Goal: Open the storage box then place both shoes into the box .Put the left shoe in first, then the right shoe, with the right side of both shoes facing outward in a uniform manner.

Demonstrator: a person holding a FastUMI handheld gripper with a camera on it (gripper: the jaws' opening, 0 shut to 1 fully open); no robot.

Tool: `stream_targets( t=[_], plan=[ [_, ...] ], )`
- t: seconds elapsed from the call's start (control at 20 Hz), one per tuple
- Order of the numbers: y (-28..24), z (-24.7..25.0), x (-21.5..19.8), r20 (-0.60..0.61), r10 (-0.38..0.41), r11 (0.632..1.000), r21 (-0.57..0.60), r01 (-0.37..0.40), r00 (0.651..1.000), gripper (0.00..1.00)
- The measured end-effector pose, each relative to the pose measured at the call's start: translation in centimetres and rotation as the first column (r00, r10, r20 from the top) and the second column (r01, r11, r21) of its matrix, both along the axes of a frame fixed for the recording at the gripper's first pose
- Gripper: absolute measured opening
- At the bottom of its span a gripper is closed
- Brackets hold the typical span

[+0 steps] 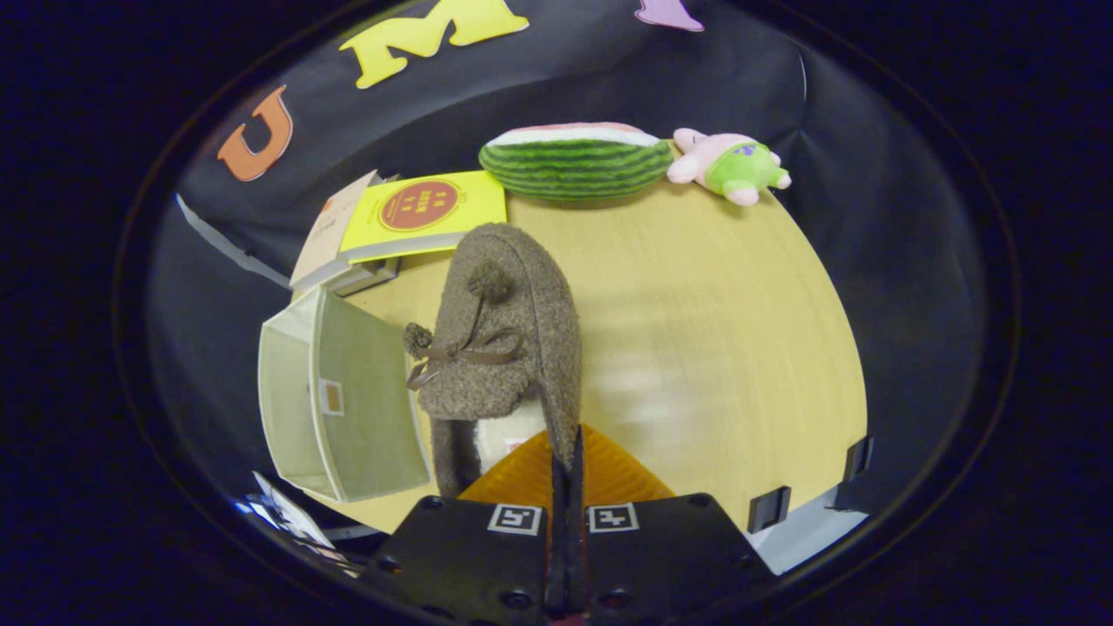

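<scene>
Here, then:
Gripper: the hand-held gripper [569, 452] has its fingers drawn together on the heel-side wall of the brown fuzzy felt slipper with a ribbon bow and pompoms [504, 339]; we judge both fingers press it.
Shoe: we see the slipper stretching away from the fingers, toe pointing toward the far end of the pale wooden table [722, 348]. Whether it hangs clear of the table we cannot tell.
Box: the pale green fabric storage box [339, 409] stands just beside the slipper on the bow side, near the table's edge, its opening turned away from the shoe. We see nothing inside it.
Risk: the grip takes thin, soft felt only; we judge the shoe could sag, twist or slip out on the swing to the box, spoiling the required facing. A brushing toe could push the light box off the edge.
Beyond: a yellow book on a stack [417, 213], a watermelon-slice cushion [574, 161], a pink and green plush toy [730, 165].
</scene>
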State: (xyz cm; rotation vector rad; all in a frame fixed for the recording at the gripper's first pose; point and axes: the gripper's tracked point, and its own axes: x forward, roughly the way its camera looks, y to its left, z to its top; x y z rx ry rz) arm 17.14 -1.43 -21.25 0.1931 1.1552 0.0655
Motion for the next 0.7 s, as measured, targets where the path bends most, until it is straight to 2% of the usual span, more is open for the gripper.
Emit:
stream_targets(
  t=[0.25, 0.55, 0.7],
  plan=[
    [5.5, 2.6, -0.3, 0.031, -0.02, 0.997, 0.072, 0.018, 0.999, 0.06],
    [14.6, 4.9, -1.1, 0.064, 0.058, 0.981, 0.184, -0.068, 0.996, 0.06],
    [18.3, 4.6, -2.0, 0.058, 0.1, 0.977, 0.184, -0.109, 0.993, 0.06]
  ],
)
